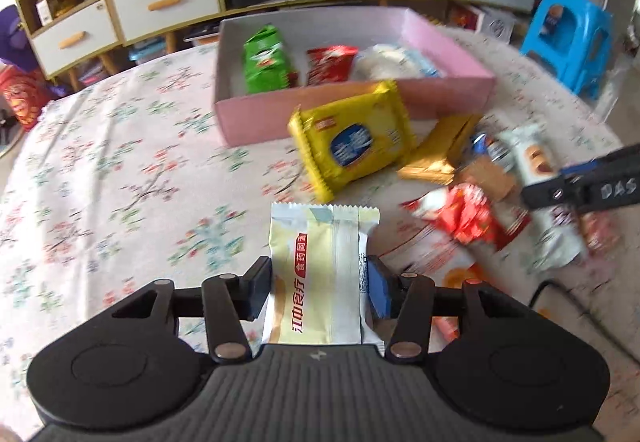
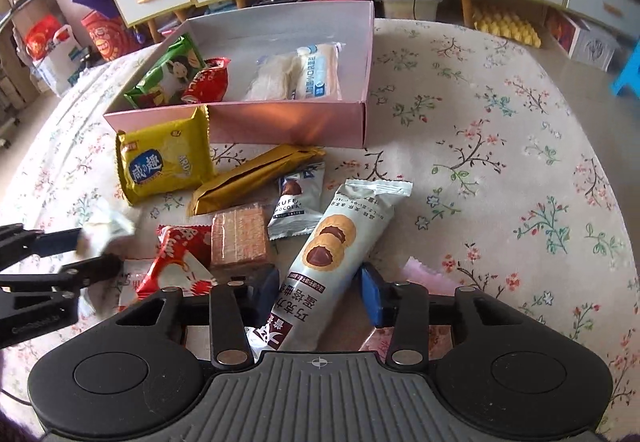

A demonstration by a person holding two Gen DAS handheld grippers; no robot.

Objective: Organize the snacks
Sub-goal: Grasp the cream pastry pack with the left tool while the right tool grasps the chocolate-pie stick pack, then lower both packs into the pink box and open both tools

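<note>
My left gripper [image 1: 320, 282] is shut on a pale yellow-and-white snack packet [image 1: 316, 266] and holds it above the table; it shows at the left of the right wrist view [image 2: 92, 246]. My right gripper [image 2: 320, 290] has its fingers on both sides of a long grey chocolate-biscuit pack [image 2: 328, 254], which lies tilted on the pile. The pink box [image 2: 288, 122] holds a green packet [image 2: 168, 74], a red packet [image 2: 208, 80] and white packs [image 2: 296, 72]. A yellow cracker pack [image 2: 164, 160] leans at the box front.
Loose snacks lie before the box: a gold bar [image 2: 252, 176], a small truffle packet [image 2: 296, 202], a brown wafer block [image 2: 240, 242], a red-and-white packet [image 2: 176, 262]. The floral tablecloth [image 2: 500, 162] is bare to the right. Drawers and a blue stool [image 1: 568, 38] stand behind.
</note>
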